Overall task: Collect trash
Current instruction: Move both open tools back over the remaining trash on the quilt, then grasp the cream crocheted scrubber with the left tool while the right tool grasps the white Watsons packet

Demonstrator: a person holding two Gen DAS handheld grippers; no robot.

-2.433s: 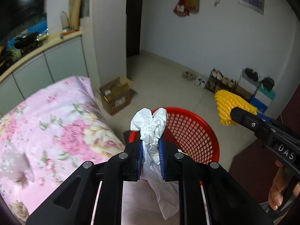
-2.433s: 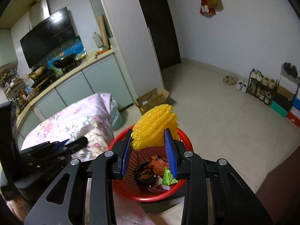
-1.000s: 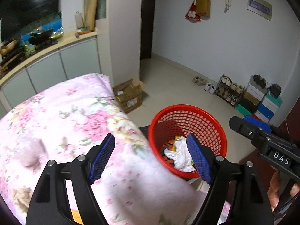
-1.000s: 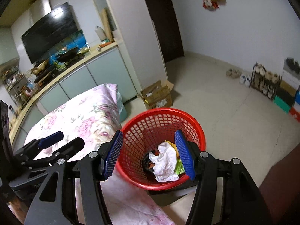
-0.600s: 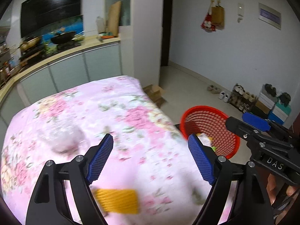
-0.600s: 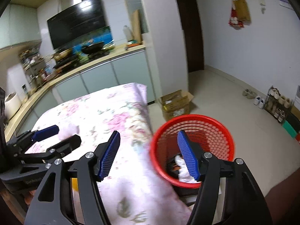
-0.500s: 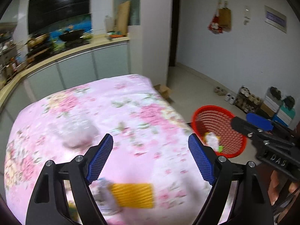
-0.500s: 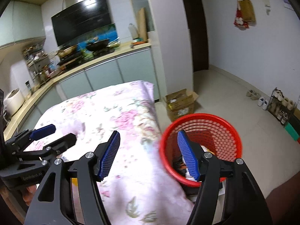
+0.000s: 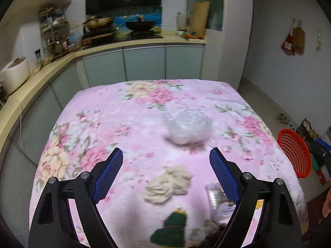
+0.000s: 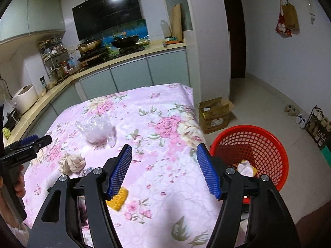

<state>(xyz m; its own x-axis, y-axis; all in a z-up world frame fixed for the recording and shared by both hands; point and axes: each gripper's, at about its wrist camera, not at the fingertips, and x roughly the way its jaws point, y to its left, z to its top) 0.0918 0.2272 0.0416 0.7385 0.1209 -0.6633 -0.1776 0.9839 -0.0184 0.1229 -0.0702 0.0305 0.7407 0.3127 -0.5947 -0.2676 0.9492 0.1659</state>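
My left gripper is open and empty above the table with the pink floral cloth. Under it lie a crumpled beige tissue, a clear plastic bag, a green wrapper and a clear wrapper. My right gripper is open and empty over the table's right side. It sees the plastic bag, the tissue, a yellow foam net and the red basket on the floor holding trash. The basket also shows in the left wrist view.
A kitchen counter with pans runs behind the table. A cardboard box stands on the floor next to the table's far right corner. A shoe rack stands by the right wall.
Both grippers dropped the white paper and yellow net into the basket, opened, and swung left from the basket to over the table.
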